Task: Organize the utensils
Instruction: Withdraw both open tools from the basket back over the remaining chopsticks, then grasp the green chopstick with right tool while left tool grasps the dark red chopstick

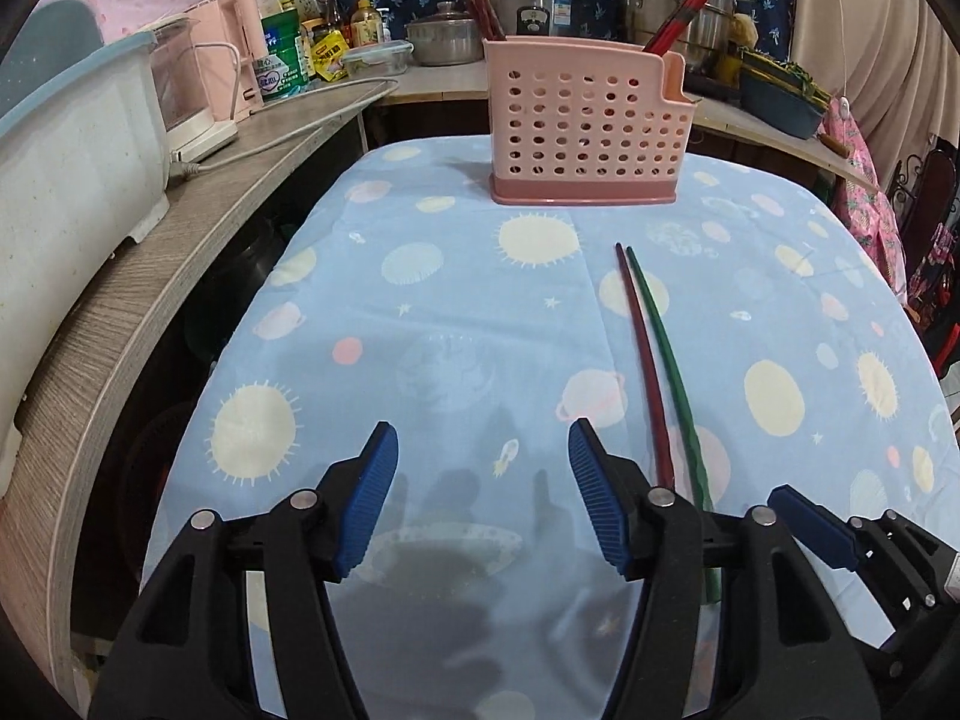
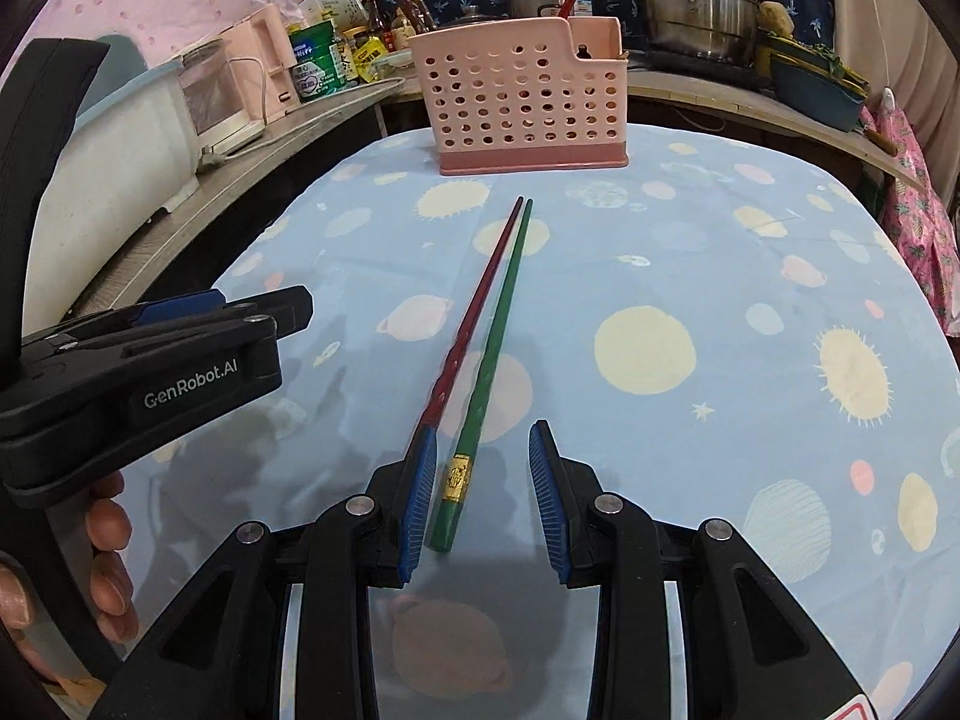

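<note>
Right gripper (image 2: 483,483) of mine hovers part-open over the near end of the green chopstick (image 2: 495,354), which lies between the pads untouched; the red chopstick (image 2: 474,312) runs just left, toward the far pink holder (image 2: 528,96).

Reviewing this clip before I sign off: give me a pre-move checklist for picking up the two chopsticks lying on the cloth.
1. Right gripper open: ok.
2. Green chopstick between its pads: ok, thick end there, not pinched.
3. Red chopstick also between them: not ok, it runs behind the left finger.
4. Left gripper open, empty: ok.
5. Pink holder upright ahead: ok.
6. Room left in holder: cannot tell.
</note>
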Available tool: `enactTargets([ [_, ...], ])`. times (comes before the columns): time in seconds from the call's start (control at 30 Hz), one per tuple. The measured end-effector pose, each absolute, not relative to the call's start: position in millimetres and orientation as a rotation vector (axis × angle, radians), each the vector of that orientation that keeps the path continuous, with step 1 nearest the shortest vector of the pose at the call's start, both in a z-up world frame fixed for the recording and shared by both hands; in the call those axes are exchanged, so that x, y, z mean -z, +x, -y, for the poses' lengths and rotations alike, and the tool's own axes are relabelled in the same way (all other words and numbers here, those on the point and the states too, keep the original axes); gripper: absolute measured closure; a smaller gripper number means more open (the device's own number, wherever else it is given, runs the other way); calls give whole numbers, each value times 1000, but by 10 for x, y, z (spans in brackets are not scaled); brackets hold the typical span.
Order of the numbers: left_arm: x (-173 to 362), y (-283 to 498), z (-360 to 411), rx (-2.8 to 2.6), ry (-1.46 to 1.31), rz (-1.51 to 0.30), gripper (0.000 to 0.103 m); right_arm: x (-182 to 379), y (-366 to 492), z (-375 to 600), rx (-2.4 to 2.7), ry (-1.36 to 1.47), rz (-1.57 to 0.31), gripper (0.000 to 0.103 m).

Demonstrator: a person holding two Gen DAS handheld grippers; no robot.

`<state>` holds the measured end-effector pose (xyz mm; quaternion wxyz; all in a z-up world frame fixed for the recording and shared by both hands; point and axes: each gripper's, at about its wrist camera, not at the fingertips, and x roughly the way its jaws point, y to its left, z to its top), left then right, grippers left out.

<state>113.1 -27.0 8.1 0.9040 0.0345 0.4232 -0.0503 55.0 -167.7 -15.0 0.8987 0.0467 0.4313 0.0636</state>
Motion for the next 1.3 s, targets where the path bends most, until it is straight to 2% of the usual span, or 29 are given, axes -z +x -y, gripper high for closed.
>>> enactTargets([
  [0.5,44,1101,240,98,72,-906,46,317,524,1580,-102,35,-916,73],
  [0.6,60,1093,234,97,67,-910,46,318,516,1597,-96,33,-914,78],
  [0.8,80,1065,236,101,68,-911,45,325,517,1700,-73,55,-916,96],
  [1.03,110,1014,370,132,75,-921,43,317,483,1867,-39,78,-911,96],
  [1.1,107,985,415,139,80,-918,35,315,463,1938,-24,88,-909,96],
  [1.3,113,936,569,167,93,-918,33,315,396,2181,12,132,-906,96],
])
